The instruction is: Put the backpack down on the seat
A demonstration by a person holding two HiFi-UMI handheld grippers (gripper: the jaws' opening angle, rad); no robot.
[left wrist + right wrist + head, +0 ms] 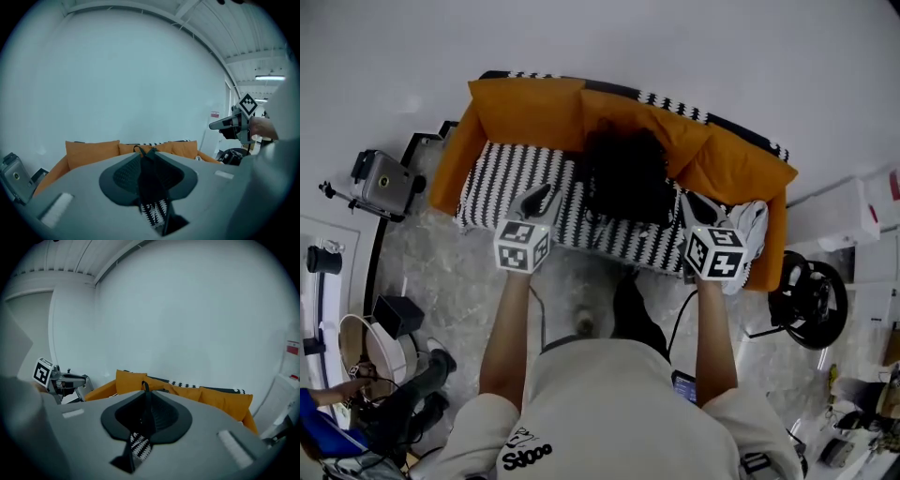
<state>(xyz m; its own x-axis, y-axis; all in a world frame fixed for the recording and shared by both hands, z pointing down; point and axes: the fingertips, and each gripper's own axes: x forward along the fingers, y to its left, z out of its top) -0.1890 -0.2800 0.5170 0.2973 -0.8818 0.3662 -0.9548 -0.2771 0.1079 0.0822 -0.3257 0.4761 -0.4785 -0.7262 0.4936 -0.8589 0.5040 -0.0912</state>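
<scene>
while the sofa (516, 197) fills the middle of the head view, its striped seat open toward the person and its orange cushions (525, 112) along the back and both ends, the backpack (626, 176) sits near the middle of that seat. it seems to lean on the back cushions, its long axis running from the sofa's front edge toward its back. to judge from this, the setting-down is as good as done.

both claws hang at the sofa's front edge, clear of the bag, which lies ahead of them and between them. the left claw (536, 202) is over the bare stripes toward the sofa's left end, narrowed to a slit and gripping nothing. the right claw (698, 208) is all but clenched and also empty, and it looks the nearer of the two to the bag.

the seat left of the bag is free. at the sofa's right end a pale bundle of cloth (753, 225) takes up the corner beside the right claw. open floor lies in front of the sofa, so pulling both claws straight back should meet nothing.
</scene>
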